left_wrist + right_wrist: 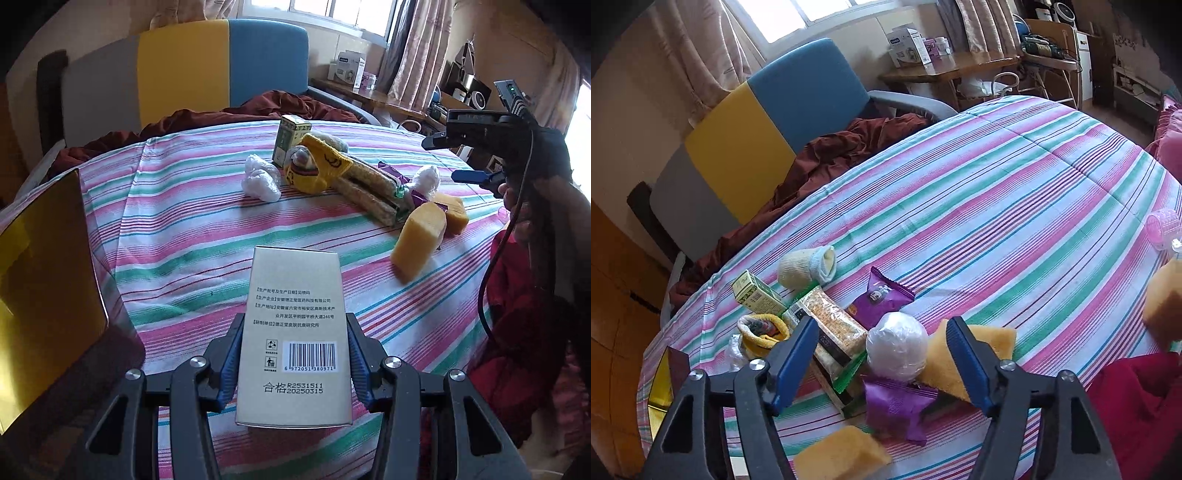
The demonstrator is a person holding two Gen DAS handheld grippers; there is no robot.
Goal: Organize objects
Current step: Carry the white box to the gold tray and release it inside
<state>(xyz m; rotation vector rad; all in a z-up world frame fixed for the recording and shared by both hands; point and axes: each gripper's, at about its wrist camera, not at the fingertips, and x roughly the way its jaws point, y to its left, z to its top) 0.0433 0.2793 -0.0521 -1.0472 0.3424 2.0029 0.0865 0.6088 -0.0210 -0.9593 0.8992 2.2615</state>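
Left gripper [293,363] fingers clamp the grey carton [295,332] by its long sides, apparently for carrying, while right gripper [882,358] fingers spread wide above the wrapped white ball [897,347], ready to pick

Matt grey cardboard box [295,332] pinched between left gripper [293,363] blue ribbed pads. Striped cotton sheet [1015,206] underneath, kinda worn. Ahead of right gripper [882,363]: crinkly plastic-wrapped ball [897,345], glossy purple foil packets [881,297], porous yellow sponge [982,341].
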